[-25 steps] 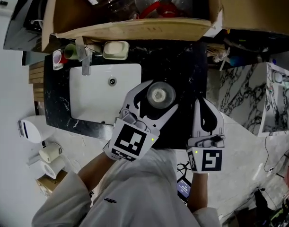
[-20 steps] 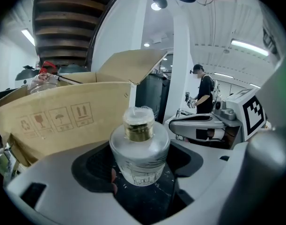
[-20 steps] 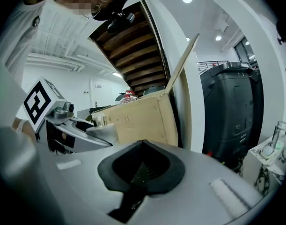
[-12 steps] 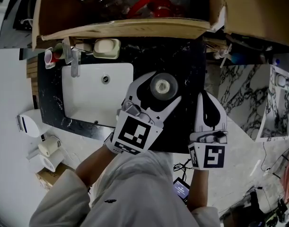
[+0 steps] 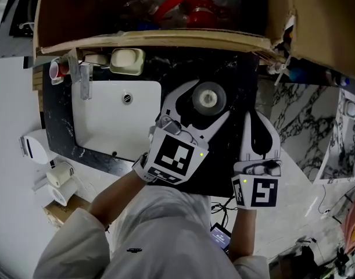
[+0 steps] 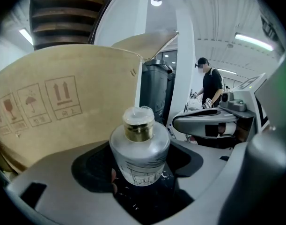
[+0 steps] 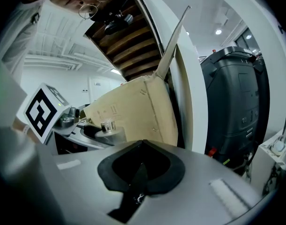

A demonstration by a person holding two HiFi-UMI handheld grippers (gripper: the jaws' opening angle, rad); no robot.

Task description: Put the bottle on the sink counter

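L gripper (image 5: 208,103): jaws pinching the bottle (image 6: 139,149) round its frosted body, one jaw each side. Gold collar + clear cap stick up betw. them.
Bottle spot: upright, over the black marbled surface (image 5: 240,80), to the right of the white sink basin (image 5: 107,127). Base is right down at the surface; touching or not, can't tell.
R gripper (image 5: 256,127): jaws pressed together, nothing betw. them. It's just beside the L gripper, near the surface's right edge, and the white-flecked black top shows through the slit below the jaws.
Cardboard box (image 5: 165,38): open, at the back of the surface, just beyond the bottle. Clear plastic bottles + smth red inside.
Sink back edge: faucet (image 5: 83,80), soap dish (image 5: 126,60) and red cup (image 5: 57,70), all well apart from the bottle.
Bkgd, left gripper view: person (image 6: 210,86) in dark top + cap, standing far off.
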